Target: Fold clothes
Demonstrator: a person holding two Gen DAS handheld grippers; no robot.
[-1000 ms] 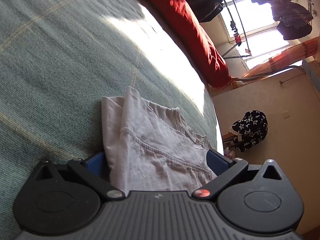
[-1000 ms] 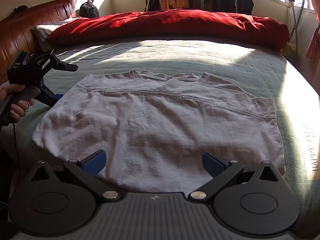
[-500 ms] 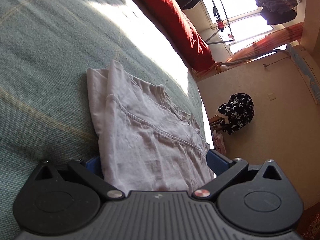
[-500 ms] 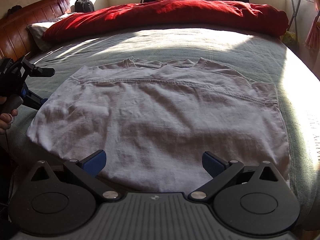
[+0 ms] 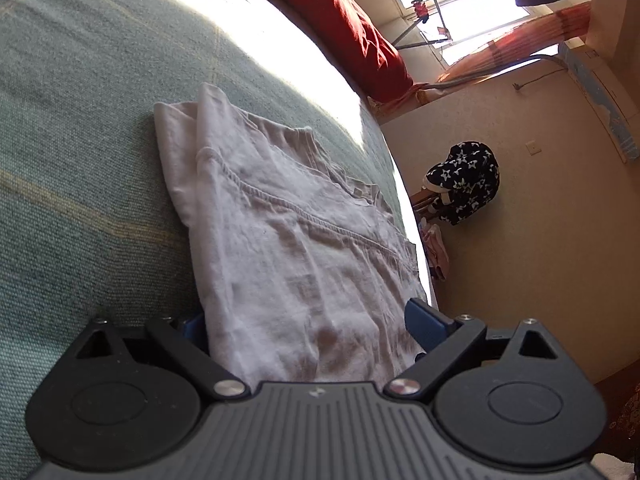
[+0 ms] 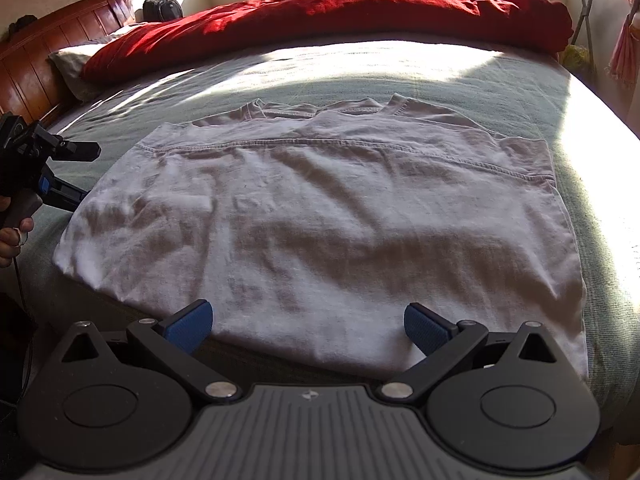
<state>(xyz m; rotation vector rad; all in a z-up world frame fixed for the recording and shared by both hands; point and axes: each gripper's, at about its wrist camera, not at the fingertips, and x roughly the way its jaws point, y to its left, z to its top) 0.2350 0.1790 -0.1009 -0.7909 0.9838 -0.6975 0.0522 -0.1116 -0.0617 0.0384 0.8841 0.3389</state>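
A pale, half-folded T-shirt (image 6: 320, 216) lies flat on the green bedspread (image 6: 400, 72), neck toward the far side. My left gripper (image 5: 308, 324) is at the shirt's left side edge (image 5: 288, 240). Its jaws are closing, with the cloth lying between them and neither pad pressing on it. In the right wrist view the left gripper (image 6: 52, 176) shows at the left, held by a hand (image 6: 12, 236). My right gripper (image 6: 308, 320) stands open over the shirt's near hem, with nothing gripped.
A red duvet (image 6: 320, 12) is heaped along the far side of the bed, with a wooden headboard (image 6: 40, 52) and a pillow at the left. Beyond the bed's right edge a dark star-patterned garment (image 5: 464, 184) sits by the wall. Clothes hang at the window.
The left gripper has rolled and tilted a little at the shirt's side edge, and its jaws have narrowed slightly. The right gripper has tipped slightly downward. The shirt has not moved.
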